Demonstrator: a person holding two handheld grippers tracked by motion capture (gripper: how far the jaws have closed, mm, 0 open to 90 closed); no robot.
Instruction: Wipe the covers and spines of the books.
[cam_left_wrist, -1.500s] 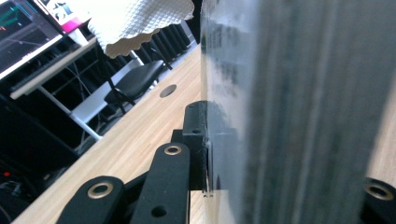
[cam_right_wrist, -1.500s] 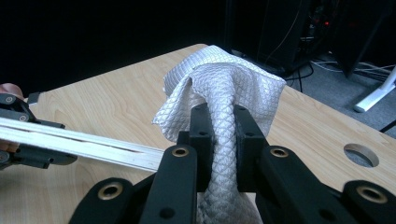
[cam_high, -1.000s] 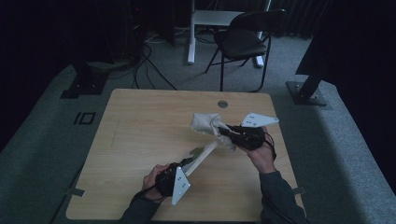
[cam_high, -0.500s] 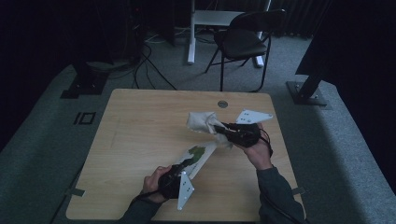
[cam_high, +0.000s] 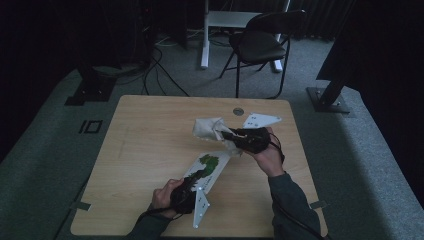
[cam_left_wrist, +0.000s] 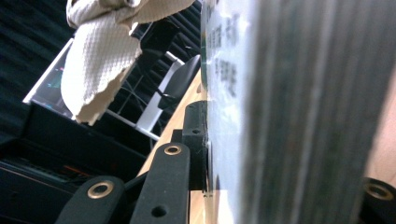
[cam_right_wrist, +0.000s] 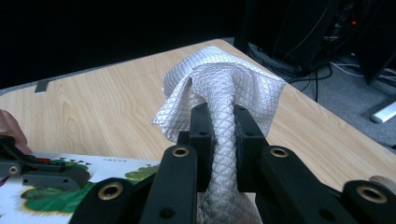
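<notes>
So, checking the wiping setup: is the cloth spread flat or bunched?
Bunched. The cloth is gathered and pinched between the right gripper jaws, draping above the table.

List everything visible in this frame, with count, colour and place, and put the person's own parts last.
Cloth: one, white, quilted, bunched above the table's middle, pinched in the right gripper.
Picture card: one, white with a green print, flat, gripped at its near end by the left gripper.
Table: one, light wood, centre of the high view.
Grommet: one, grey, at the table's far edge.
Chair: one, black, on the carpet beyond the table.
Left gripper: one, black, near edge, shut on the card.
Right gripper: one, black, right of centre, shut on the cloth.
Hands: two, one behind each gripper.
</notes>
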